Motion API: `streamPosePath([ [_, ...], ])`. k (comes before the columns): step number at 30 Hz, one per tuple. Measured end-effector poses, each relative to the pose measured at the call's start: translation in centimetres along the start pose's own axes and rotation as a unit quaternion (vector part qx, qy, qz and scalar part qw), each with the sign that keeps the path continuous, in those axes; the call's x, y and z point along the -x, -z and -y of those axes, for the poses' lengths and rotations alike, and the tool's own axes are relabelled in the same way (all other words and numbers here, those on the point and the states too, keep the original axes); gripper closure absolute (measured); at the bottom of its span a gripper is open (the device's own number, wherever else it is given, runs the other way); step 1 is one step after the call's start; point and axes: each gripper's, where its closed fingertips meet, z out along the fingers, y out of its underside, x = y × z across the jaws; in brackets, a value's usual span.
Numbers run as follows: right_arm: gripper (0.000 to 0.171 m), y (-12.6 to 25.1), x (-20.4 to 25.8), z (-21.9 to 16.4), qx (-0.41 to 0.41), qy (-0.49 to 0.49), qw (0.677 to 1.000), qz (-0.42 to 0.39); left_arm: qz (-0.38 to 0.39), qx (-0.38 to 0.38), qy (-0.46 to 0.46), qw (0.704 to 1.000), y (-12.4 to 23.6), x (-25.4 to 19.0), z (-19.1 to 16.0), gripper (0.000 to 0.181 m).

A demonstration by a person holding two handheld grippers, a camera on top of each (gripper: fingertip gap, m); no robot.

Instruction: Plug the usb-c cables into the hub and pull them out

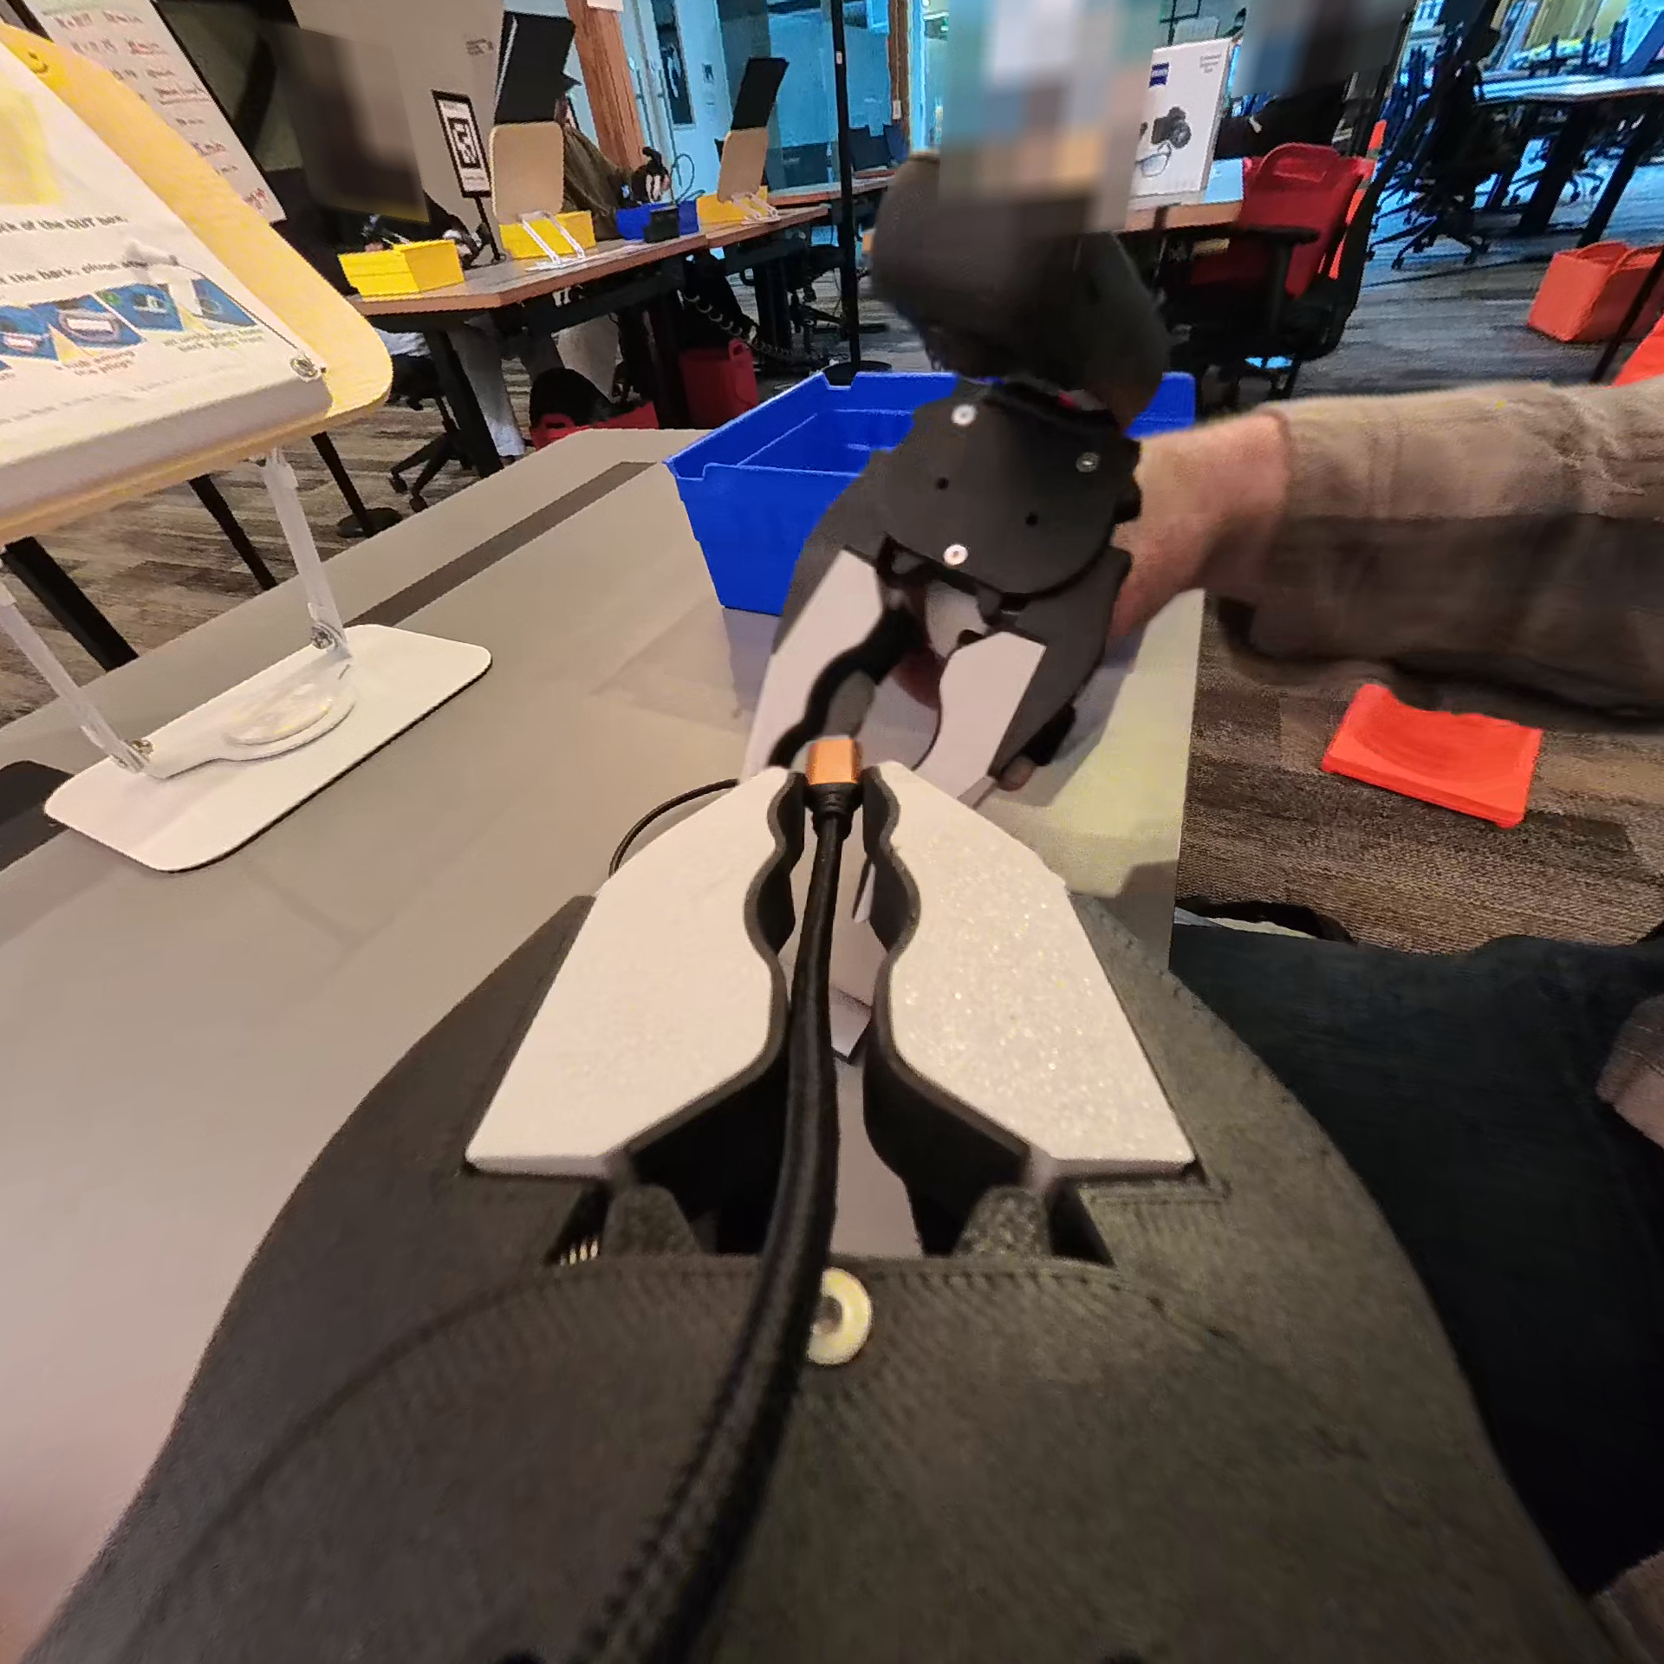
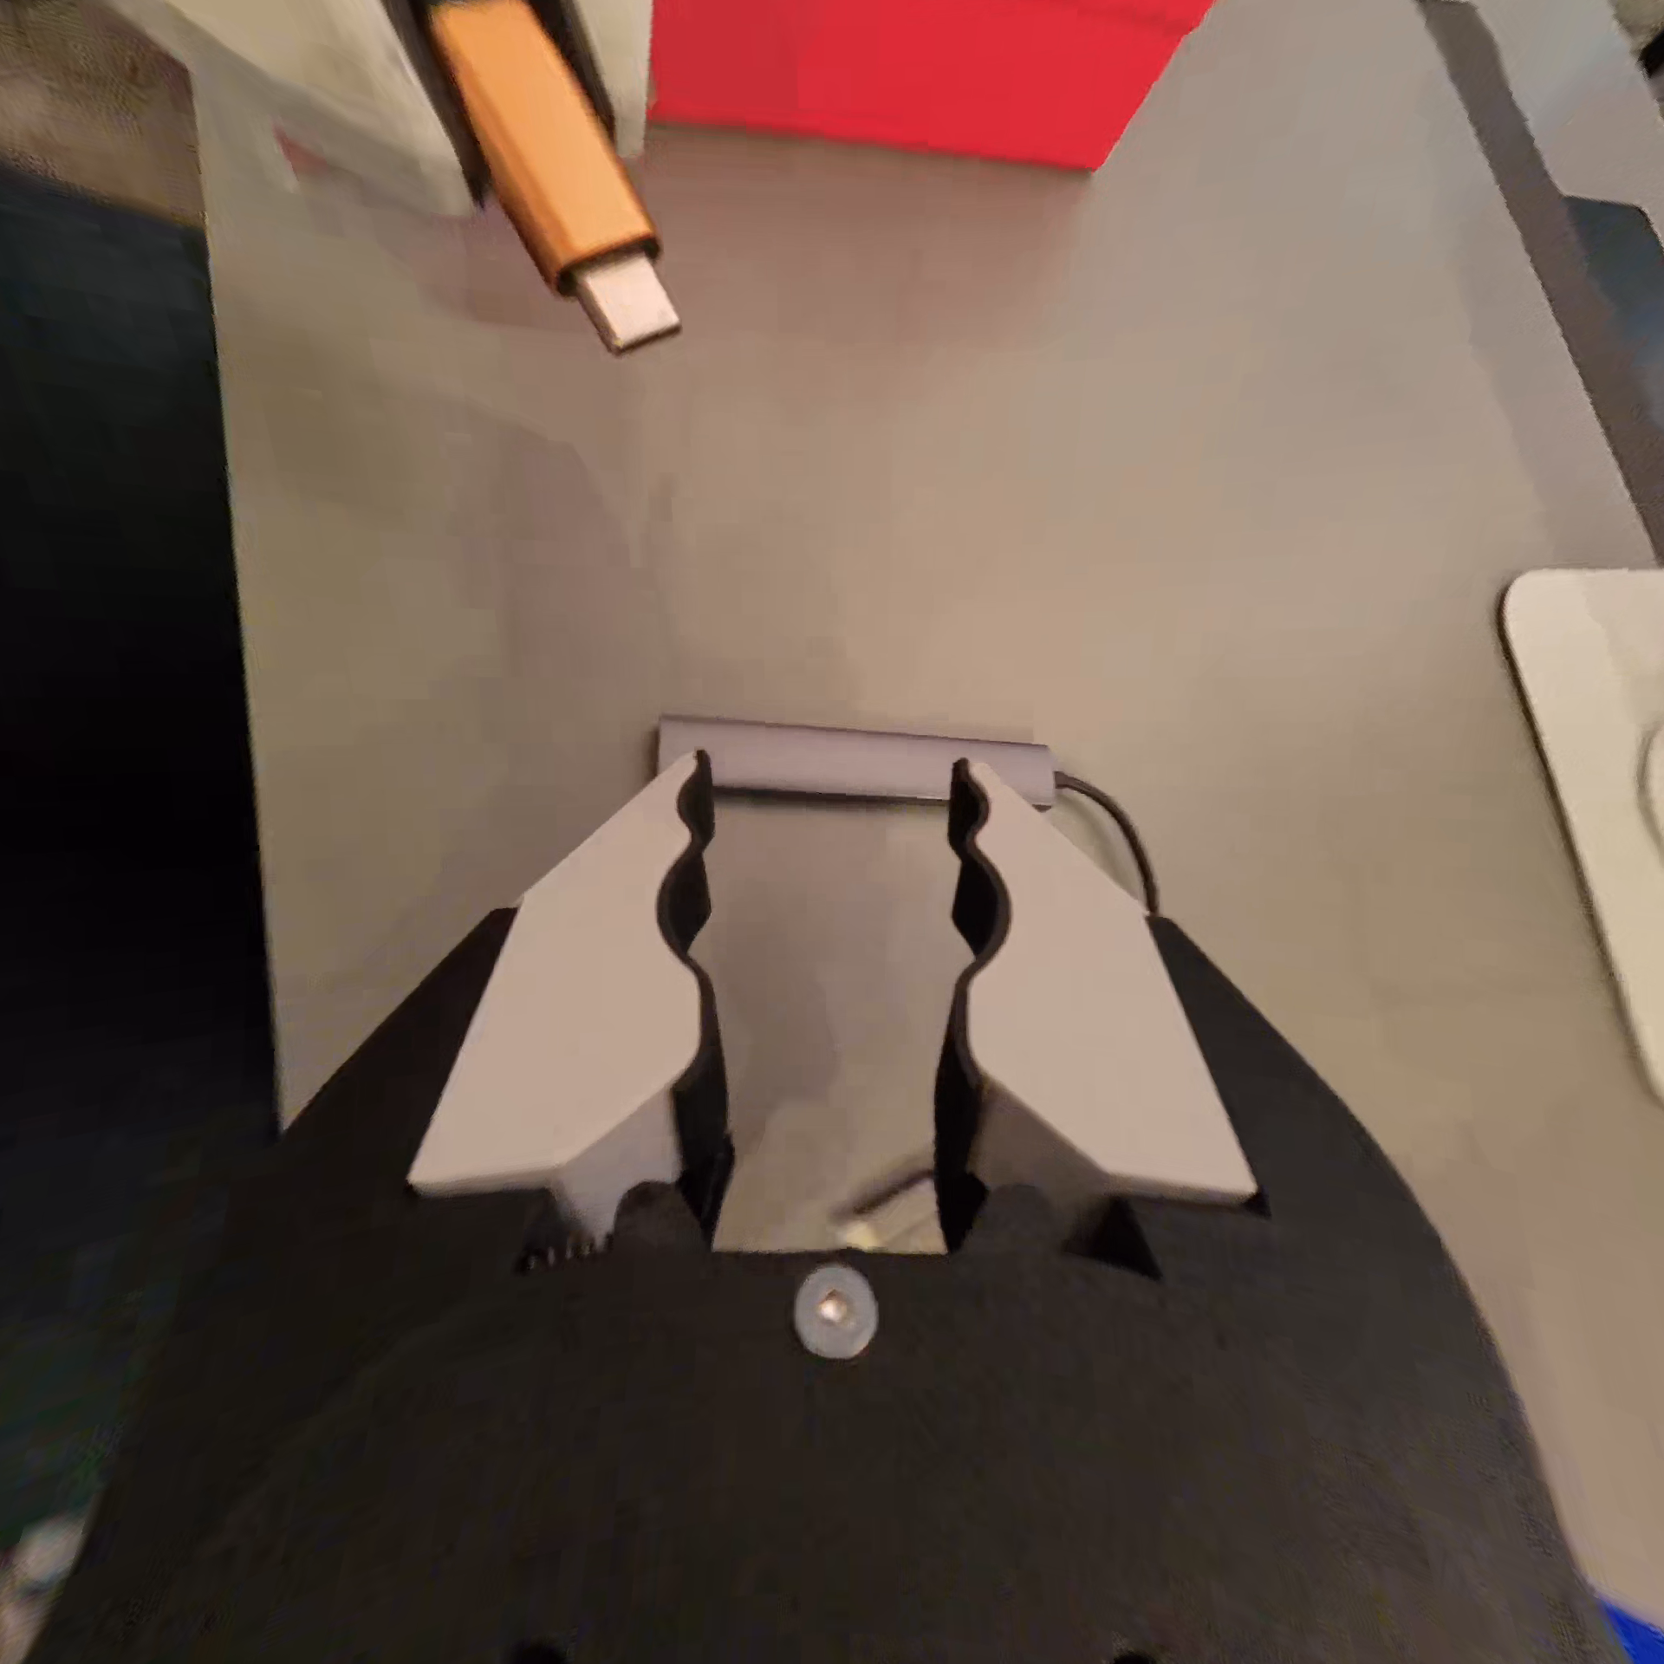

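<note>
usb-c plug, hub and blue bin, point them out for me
usb-c plug (image 2: 621, 311): right wrist view, silver tip.
hub (image 2: 828, 755): right wrist view, grey top face.
blue bin (image 1: 756, 513): left wrist view, front wall.

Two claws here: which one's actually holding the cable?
The left claw: it is shut on the copper-shelled USB-C plug, braided cable running back between its fingers. The right claw is open and empty, straddling the grey hub.

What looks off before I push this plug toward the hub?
Nothing damaged or spilled. The left gripper grips the orange plug, whose metal tip hangs free in the air, not in the hub. The right gripper is open around the hub, not yet clamping it.
</note>
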Motion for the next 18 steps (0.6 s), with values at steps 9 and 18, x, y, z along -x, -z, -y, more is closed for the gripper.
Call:
streamPosePath([
  [9, 0.112, -2.7, -0.5, 0.0, 0.055, 0.162, 0.973, 0.158, -0.016, 0.0, -0.016, 1.0, 0.2, -0.4, 0.1, 0.169],
  [18, 0.122, -5.1, 0.5, -2.5, 0.147, 0.244, 0.922, 0.26, -0.017, -0.001, -0.011, 1.0, 0.4, 0.0, -0.2, 0.169],
])
